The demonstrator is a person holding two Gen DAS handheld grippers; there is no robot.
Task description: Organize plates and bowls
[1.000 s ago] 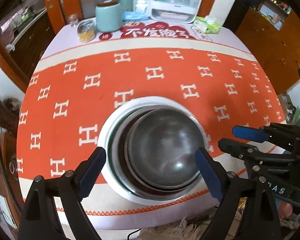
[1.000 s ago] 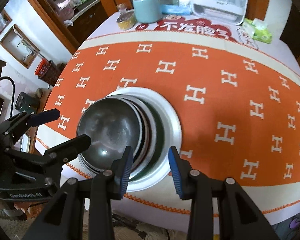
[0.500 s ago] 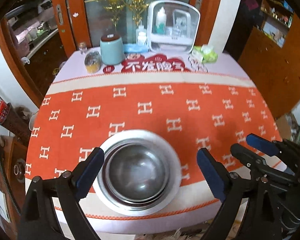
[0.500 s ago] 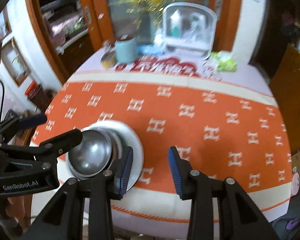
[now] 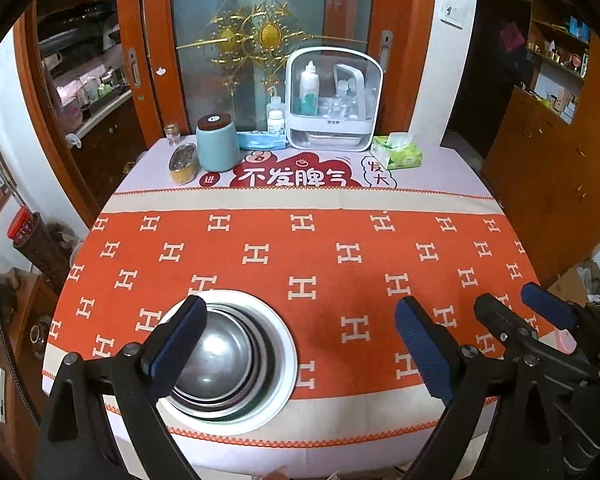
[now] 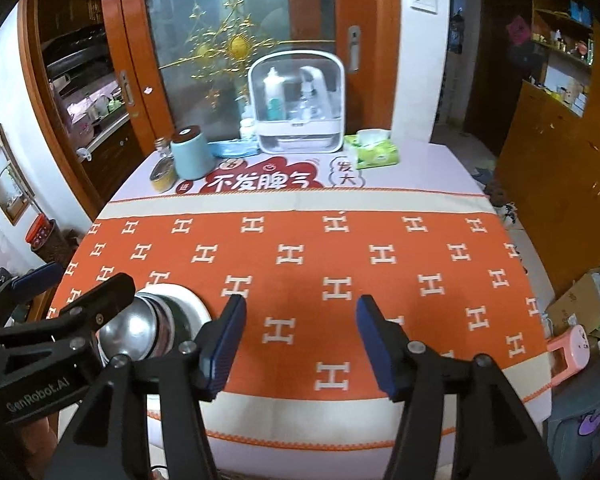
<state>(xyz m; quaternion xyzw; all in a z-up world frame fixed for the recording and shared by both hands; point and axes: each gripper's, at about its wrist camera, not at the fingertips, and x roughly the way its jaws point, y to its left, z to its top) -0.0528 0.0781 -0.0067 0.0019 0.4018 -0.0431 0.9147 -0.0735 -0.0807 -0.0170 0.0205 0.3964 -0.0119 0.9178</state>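
Note:
Nested steel bowls [image 5: 216, 356] sit in a white plate [image 5: 286, 346] near the front left of the table's orange H-pattern cloth [image 5: 340, 256]. My left gripper [image 5: 300, 344] hangs open above the front edge; its left finger overlaps the stack in the picture and nothing is between the pads. In the right wrist view the steel bowls [image 6: 128, 328] and the white plate [image 6: 192, 304] lie low on the left, partly behind my left gripper [image 6: 68, 286]. My right gripper [image 6: 300, 344] is over bare cloth, its jaws opening and empty. It also shows at the left wrist view's right edge, the right gripper [image 5: 520, 310].
Along the back of the table stand a teal canister [image 5: 218, 144], a round tin [image 5: 183, 162], a white organizer box [image 5: 334, 100] and a green tissue pack [image 5: 396, 152]. A pink object [image 6: 568, 348] lies off the table's right corner. Wooden cabinets flank both sides.
Both grippers have drawn back and up from the stack, which now looks smaller and lower in each view. The right gripper's jaws have widened. The stack has not moved.

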